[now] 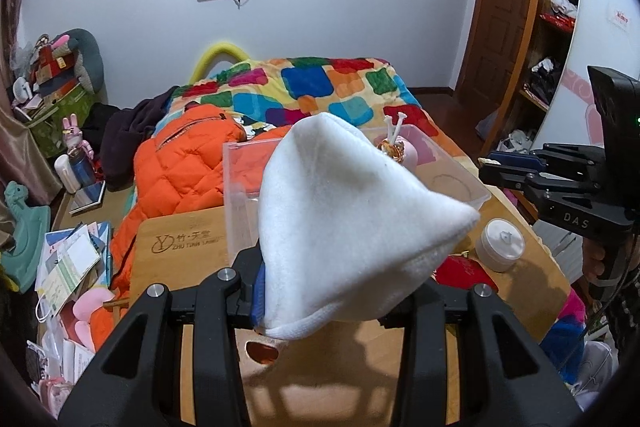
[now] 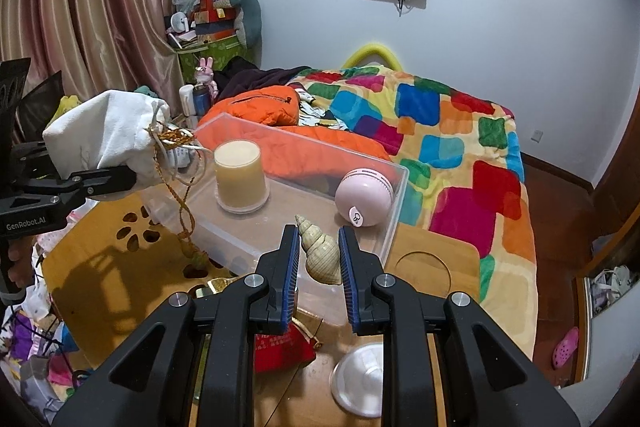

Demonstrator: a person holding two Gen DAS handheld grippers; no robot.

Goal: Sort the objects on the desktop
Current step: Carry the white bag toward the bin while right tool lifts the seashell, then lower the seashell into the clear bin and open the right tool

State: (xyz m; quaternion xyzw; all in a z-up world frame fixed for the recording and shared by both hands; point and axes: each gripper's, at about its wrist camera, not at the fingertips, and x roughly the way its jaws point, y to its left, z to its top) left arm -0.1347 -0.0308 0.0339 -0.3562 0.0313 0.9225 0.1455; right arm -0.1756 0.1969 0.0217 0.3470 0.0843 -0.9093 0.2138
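My left gripper (image 1: 332, 301) is shut on a white fleece drawstring pouch (image 1: 352, 223), held up in front of the clear plastic box (image 1: 240, 187). In the right wrist view the same pouch (image 2: 104, 131) hangs at the left in the left gripper (image 2: 100, 167), and its gold cord (image 2: 180, 211) dangles over the box's near left corner. My right gripper (image 2: 318, 233) is shut on a cream spiral shell (image 2: 320, 251), tip up, just before the box's front wall (image 2: 224, 247). Inside the box stand a cream candle jar (image 2: 240, 179) and a pink round gadget (image 2: 364, 197).
The box sits on a bamboo bed table (image 2: 436, 267) with cut-out holes. A red pouch (image 2: 280, 347) and a round white lid (image 2: 360, 375) lie on its near part. Behind are an orange jacket (image 1: 176, 167) and a colourful blanket (image 2: 460, 155). Clutter lies at the left (image 1: 68, 259).
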